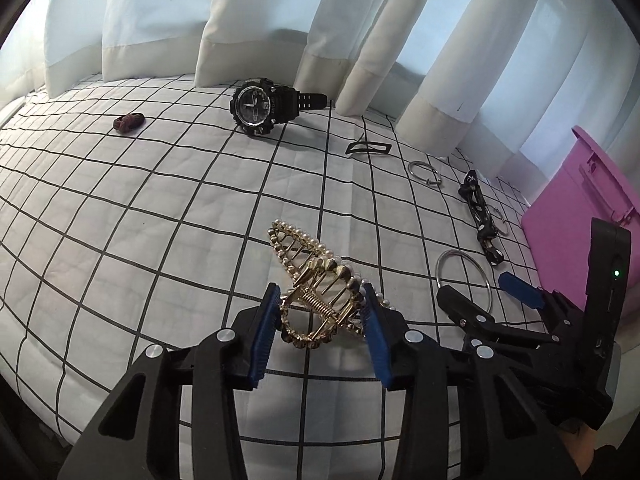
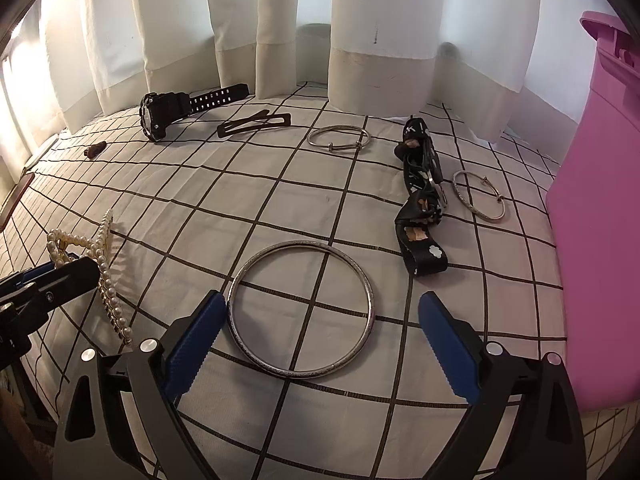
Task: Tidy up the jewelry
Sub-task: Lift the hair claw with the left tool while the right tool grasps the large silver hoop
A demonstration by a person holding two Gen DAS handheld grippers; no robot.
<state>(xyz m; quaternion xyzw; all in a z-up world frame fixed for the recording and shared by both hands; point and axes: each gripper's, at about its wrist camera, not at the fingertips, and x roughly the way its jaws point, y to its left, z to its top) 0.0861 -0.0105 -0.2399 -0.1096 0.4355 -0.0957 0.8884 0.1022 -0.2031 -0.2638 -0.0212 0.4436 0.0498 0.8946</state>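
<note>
A gold hair claw clip [image 1: 316,268] edged with pearls lies on the checked bed sheet [image 1: 160,208]. My left gripper [image 1: 320,288] is shut on its hinge end, with a blue pad against each side. In the right wrist view the clip's pearl edge [image 2: 106,280] and the left gripper [image 2: 40,276] show at the far left. My right gripper [image 2: 320,298] is open and low over a large silver bangle [image 2: 370,292] that lies flat between its fingers, the left pad close to its rim. The left wrist view shows that bangle [image 1: 460,252] and the right gripper [image 1: 476,286] at the right.
A pink box [image 2: 592,240] stands at the right edge. Farther back lie a black watch [image 1: 260,106], a flat black hair clip [image 2: 252,124], a thin bangle [image 2: 338,147], a black patterned strap [image 2: 420,184], another thin bangle [image 2: 466,200] and a small dark red piece [image 1: 128,122]. White curtains [image 2: 380,40] hang behind.
</note>
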